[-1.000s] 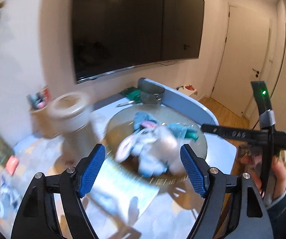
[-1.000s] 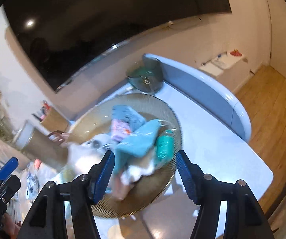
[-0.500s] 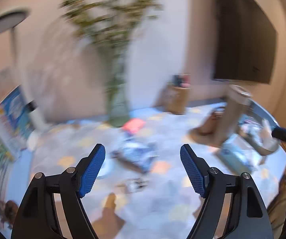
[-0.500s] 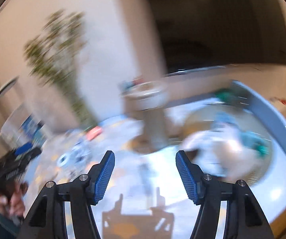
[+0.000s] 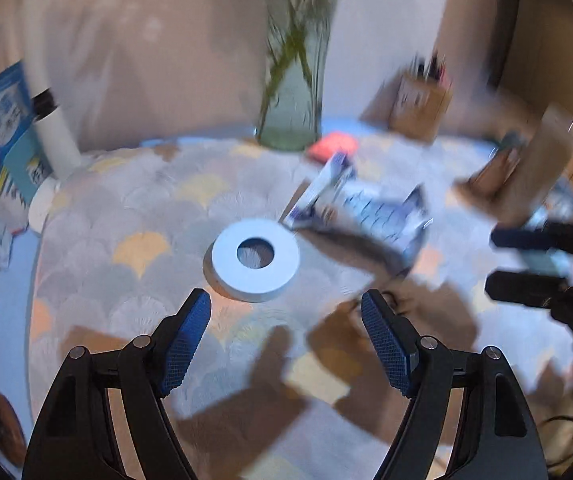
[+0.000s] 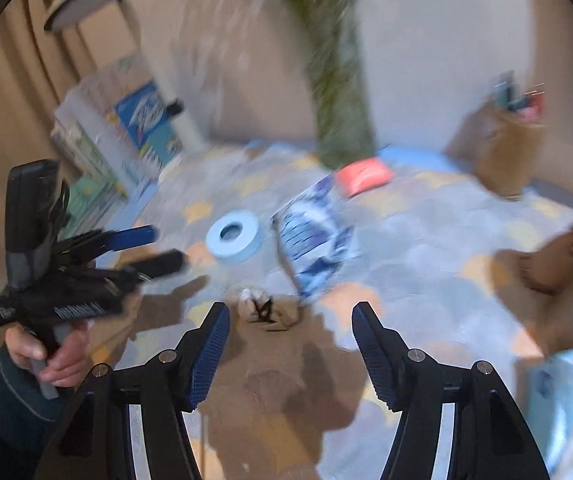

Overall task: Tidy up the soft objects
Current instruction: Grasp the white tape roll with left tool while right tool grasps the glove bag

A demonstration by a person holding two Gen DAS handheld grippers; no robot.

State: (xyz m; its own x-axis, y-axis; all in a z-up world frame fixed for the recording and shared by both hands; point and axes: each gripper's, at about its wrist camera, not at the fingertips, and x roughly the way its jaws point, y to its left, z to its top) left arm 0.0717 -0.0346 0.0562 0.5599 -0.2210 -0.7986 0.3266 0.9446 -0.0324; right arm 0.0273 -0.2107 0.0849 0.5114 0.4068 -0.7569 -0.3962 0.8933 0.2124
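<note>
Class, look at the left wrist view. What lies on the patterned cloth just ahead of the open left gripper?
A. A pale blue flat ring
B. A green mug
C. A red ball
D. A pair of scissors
A: a pale blue flat ring with a round hole lies on the patterned cloth just beyond the left gripper, whose jaws stand apart and hold nothing.

Both tools swung from bowl to ring (image 5: 255,255).
</note>
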